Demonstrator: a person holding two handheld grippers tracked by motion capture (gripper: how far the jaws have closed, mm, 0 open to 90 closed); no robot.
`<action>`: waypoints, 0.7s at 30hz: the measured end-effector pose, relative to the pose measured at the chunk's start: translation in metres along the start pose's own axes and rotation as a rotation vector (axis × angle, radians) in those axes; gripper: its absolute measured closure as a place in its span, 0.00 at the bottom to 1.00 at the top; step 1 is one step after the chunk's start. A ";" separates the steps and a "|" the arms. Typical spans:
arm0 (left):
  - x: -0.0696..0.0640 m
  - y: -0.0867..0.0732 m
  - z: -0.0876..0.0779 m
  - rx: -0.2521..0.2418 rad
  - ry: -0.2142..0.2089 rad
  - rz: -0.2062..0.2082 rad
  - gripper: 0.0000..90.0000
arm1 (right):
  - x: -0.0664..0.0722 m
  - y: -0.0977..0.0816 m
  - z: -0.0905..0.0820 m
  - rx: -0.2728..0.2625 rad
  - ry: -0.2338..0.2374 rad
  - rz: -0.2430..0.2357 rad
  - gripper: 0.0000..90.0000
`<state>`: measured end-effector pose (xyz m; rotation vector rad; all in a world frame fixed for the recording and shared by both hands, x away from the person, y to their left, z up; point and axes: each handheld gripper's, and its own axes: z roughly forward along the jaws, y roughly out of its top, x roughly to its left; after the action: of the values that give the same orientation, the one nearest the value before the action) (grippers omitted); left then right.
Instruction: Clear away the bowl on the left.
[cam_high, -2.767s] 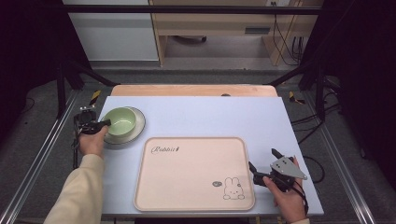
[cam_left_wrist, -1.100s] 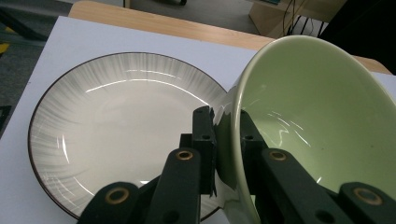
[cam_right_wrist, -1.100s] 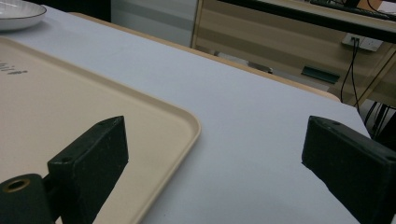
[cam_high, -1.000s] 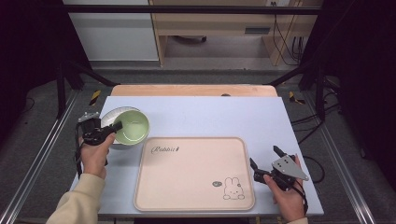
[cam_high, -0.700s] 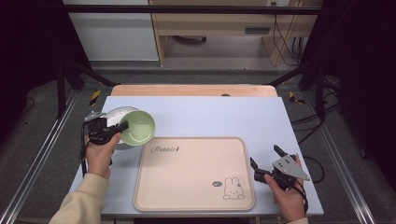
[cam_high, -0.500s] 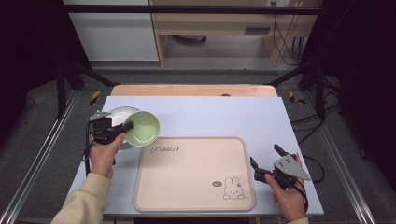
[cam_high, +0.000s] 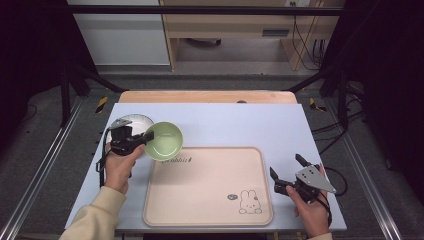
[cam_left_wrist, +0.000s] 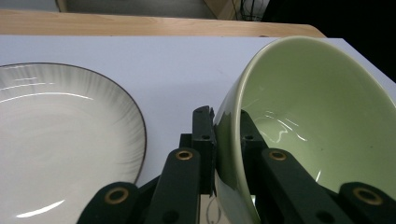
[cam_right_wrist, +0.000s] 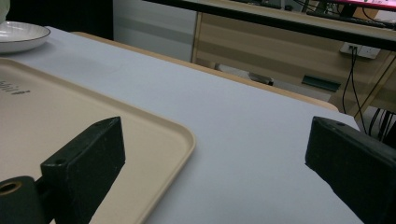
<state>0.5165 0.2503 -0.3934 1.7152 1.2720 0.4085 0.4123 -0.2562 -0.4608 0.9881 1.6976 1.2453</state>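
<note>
Holding the green bowl (cam_high: 163, 140) by its rim in my left tool (cam_high: 140, 141), lifted off the plate (cam_left_wrist: 60, 140), I judge I must next lower it onto the tray (cam_high: 210, 200), while my right tool (cam_high: 285, 172) waits wide open.

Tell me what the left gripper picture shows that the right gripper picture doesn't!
Left gripper view: the green bowl, with one black jaw inside its wall and one outside, shut on it.

Right gripper view: the beige tray between two jaws that stand wide apart, and a wooden desk behind the table.

Both: the white plate and the pale blue table.
</note>
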 end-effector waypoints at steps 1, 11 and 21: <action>-0.002 0.000 0.000 0.001 -0.006 0.005 0.91 | 0.000 0.000 0.000 0.000 0.000 0.000 0.06; -0.024 0.000 0.001 0.009 -0.056 0.037 0.91 | -0.001 0.000 -0.001 -0.002 -0.006 0.002 0.05; -0.040 -0.008 0.003 0.025 -0.106 0.051 0.91 | -0.001 0.000 -0.002 -0.005 -0.008 0.000 0.05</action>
<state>0.4983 0.2143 -0.3914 1.7696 1.1634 0.3282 0.4114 -0.2577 -0.4601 0.9887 1.6875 1.2434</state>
